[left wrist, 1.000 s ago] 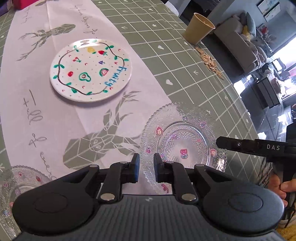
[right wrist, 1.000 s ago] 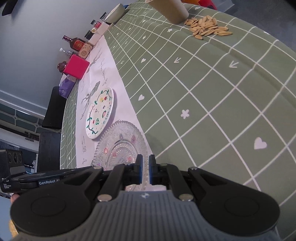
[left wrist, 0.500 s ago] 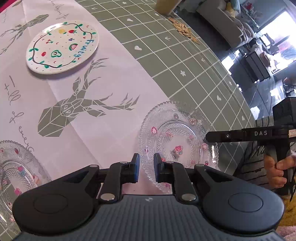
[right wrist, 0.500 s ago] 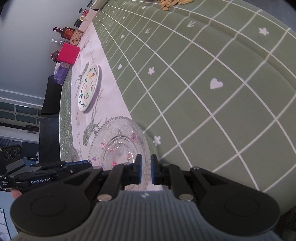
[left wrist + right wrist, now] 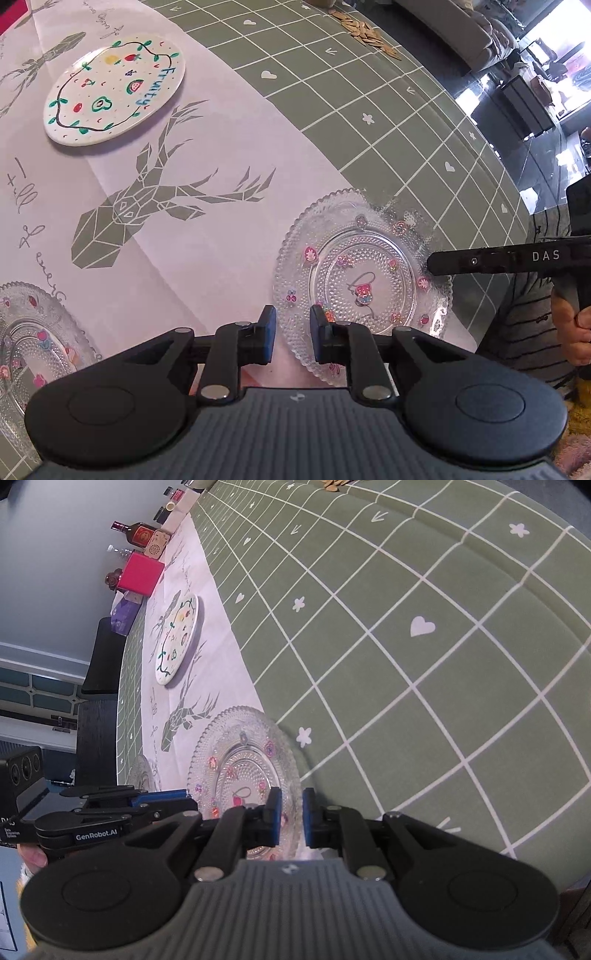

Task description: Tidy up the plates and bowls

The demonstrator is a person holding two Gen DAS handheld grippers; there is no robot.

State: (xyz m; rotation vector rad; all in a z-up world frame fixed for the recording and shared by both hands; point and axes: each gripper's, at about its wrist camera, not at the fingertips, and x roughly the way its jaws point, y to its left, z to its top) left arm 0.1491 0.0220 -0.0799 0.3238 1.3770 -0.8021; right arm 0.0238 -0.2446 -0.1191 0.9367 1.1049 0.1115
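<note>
Behind left claw (image 5: 289, 334), plate rim (image 5: 317, 363) hidden

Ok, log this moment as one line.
left gripper: opening, empty, at glass plate rim | right gripper: slightly open, straddling plate's opposite rim | plate on table

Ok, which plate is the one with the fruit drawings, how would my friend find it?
Look at the pale runner with deer prints down the green table. The fruit plate lies on it, past the big deer head. The two glass plates, one and another, are see-through; this one is solid white with the word "Fruity".
</note>
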